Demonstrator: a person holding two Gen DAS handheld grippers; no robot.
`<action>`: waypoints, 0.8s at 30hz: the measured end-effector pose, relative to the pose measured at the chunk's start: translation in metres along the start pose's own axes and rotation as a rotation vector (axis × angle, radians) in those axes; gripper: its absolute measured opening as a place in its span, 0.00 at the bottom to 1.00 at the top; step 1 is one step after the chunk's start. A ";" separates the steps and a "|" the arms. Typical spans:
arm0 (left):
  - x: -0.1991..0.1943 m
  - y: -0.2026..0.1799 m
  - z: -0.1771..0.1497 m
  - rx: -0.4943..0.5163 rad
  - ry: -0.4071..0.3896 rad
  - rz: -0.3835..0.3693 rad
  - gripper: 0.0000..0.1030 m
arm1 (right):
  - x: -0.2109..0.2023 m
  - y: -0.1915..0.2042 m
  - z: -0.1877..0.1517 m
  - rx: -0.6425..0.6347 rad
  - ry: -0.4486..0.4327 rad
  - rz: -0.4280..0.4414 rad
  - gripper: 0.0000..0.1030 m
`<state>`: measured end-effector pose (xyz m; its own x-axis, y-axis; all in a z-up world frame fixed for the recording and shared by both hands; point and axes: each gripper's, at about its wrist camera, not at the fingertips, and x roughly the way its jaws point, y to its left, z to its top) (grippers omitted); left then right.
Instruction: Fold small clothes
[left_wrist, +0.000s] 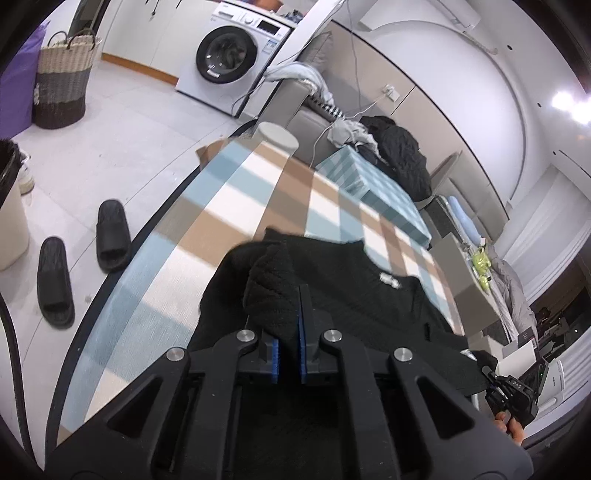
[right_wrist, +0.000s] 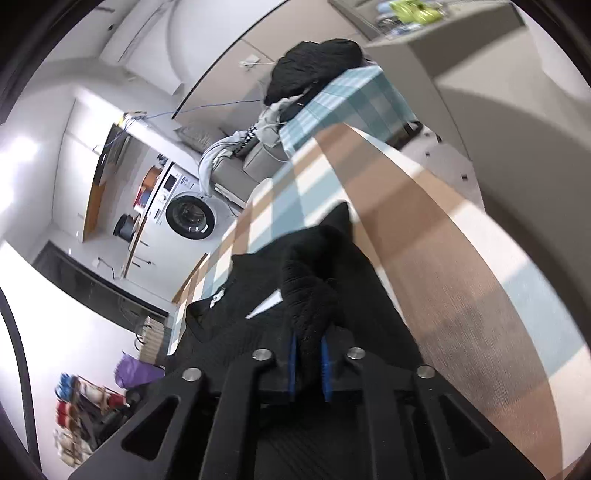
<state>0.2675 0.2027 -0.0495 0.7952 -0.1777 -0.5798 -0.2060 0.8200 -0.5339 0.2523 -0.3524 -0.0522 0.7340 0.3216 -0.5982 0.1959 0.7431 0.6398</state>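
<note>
A small black knitted garment (left_wrist: 354, 295) with a white neck label lies on the checked tablecloth (left_wrist: 229, 221). My left gripper (left_wrist: 288, 317) is shut on a bunched fold of the black garment near the table's left edge. My right gripper (right_wrist: 308, 343) is shut on another bunched part of the same garment (right_wrist: 258, 295), which it holds raised over the cloth (right_wrist: 443, 240). The right gripper also shows in the left wrist view (left_wrist: 513, 391) at the lower right, held by a hand.
A folded teal checked cloth (left_wrist: 373, 188) lies at the table's far end, with a pile of dark and grey clothes (left_wrist: 402, 155) behind it on a sofa. A washing machine (left_wrist: 236, 55), a woven basket (left_wrist: 62, 77) and black slippers (left_wrist: 110, 236) are on the floor to the left.
</note>
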 end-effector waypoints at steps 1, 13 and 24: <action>0.001 -0.003 0.006 0.007 -0.003 -0.005 0.04 | 0.001 0.006 0.005 -0.008 0.003 0.005 0.07; 0.078 -0.021 0.082 -0.007 0.035 0.022 0.16 | 0.071 0.050 0.096 0.040 -0.019 0.045 0.44; 0.076 0.007 0.078 -0.010 -0.011 0.121 0.66 | 0.049 0.029 0.089 0.001 -0.044 -0.064 0.45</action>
<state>0.3713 0.2374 -0.0489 0.7704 -0.0718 -0.6335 -0.3066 0.8295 -0.4668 0.3519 -0.3670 -0.0200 0.7475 0.2472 -0.6165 0.2445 0.7606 0.6014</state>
